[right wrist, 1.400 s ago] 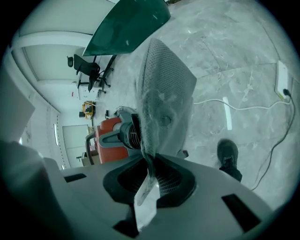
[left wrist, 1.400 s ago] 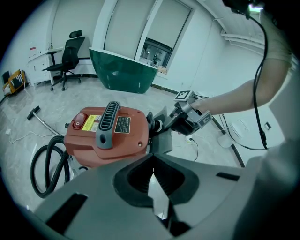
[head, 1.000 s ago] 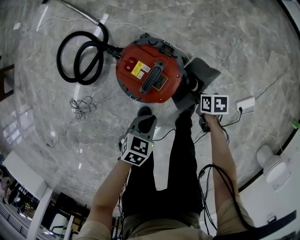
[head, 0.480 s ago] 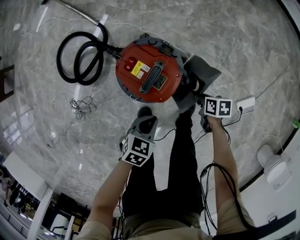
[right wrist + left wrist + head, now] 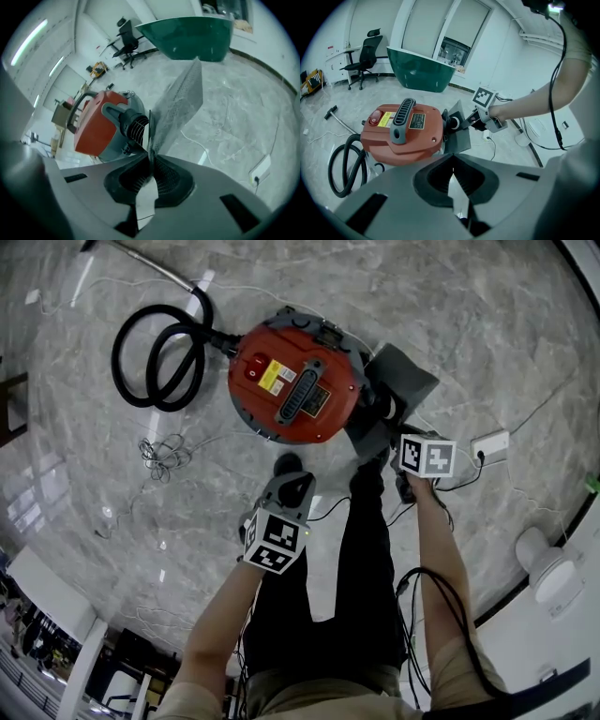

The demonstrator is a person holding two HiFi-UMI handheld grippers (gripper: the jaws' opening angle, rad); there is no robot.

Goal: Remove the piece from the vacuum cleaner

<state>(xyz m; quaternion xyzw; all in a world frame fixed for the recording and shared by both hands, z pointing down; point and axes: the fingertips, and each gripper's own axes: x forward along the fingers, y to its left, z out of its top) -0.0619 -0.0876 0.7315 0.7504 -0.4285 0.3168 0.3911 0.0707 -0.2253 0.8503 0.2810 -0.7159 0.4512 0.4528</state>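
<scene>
My right gripper (image 5: 392,448) is clamped narrow on the lower edge of the flat grey piece (image 5: 401,379); in the right gripper view the mesh-textured sheet (image 5: 180,105) rises straight out from between the pinched jaws (image 5: 151,157). The piece stands tilted at the right side of the red vacuum cleaner (image 5: 295,390), just beside the black ribbed outlet (image 5: 133,125) on its body. I cannot tell whether it is touching that outlet.

My left gripper (image 5: 286,479) hangs apart from the vacuum cleaner, nearer the person's legs, pointing toward it. Its jaws are closed tip to tip with nothing between them (image 5: 452,171).

The vacuum cleaner sits on the marble floor (image 5: 469,315), handle up, with its black hose (image 5: 159,352) coiled at its left. A white power socket (image 5: 490,448) lies on the floor to the right of my right gripper.
</scene>
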